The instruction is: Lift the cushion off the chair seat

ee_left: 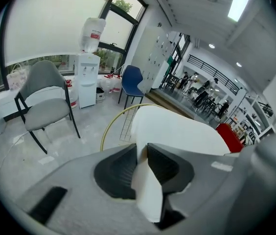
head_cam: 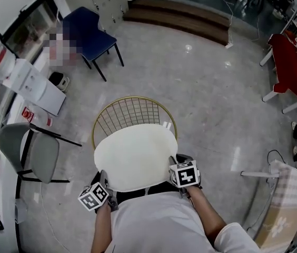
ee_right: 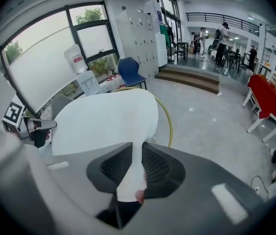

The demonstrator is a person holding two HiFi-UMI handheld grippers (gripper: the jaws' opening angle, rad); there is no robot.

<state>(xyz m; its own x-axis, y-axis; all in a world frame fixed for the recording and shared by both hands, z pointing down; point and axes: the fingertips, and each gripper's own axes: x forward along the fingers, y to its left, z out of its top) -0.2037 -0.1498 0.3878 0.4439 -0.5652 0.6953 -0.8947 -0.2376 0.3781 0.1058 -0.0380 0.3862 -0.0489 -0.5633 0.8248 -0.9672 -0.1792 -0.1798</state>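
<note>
A round cream cushion (head_cam: 135, 157) hangs lifted above the gold wire chair (head_cam: 130, 115), hiding most of its seat in the head view. My left gripper (head_cam: 105, 186) is shut on the cushion's near left edge, and my right gripper (head_cam: 176, 168) is shut on its near right edge. In the left gripper view the cushion (ee_left: 177, 131) runs away from the jaws, its rim pinched between the pads (ee_left: 143, 168); the chair's gold rim (ee_left: 113, 121) shows below it. The right gripper view shows the cushion (ee_right: 106, 121) clamped the same way (ee_right: 136, 168), with the left gripper (ee_right: 30, 126) at its far side.
A grey chair (head_cam: 30, 149) stands at the left, a blue chair (head_cam: 93, 33) at the back left beside a water dispenser (head_cam: 32, 86). A red-covered table (head_cam: 290, 67) is at the right, wooden steps (head_cam: 180, 17) behind. A striped fabric thing (head_cam: 285, 204) sits at the near right.
</note>
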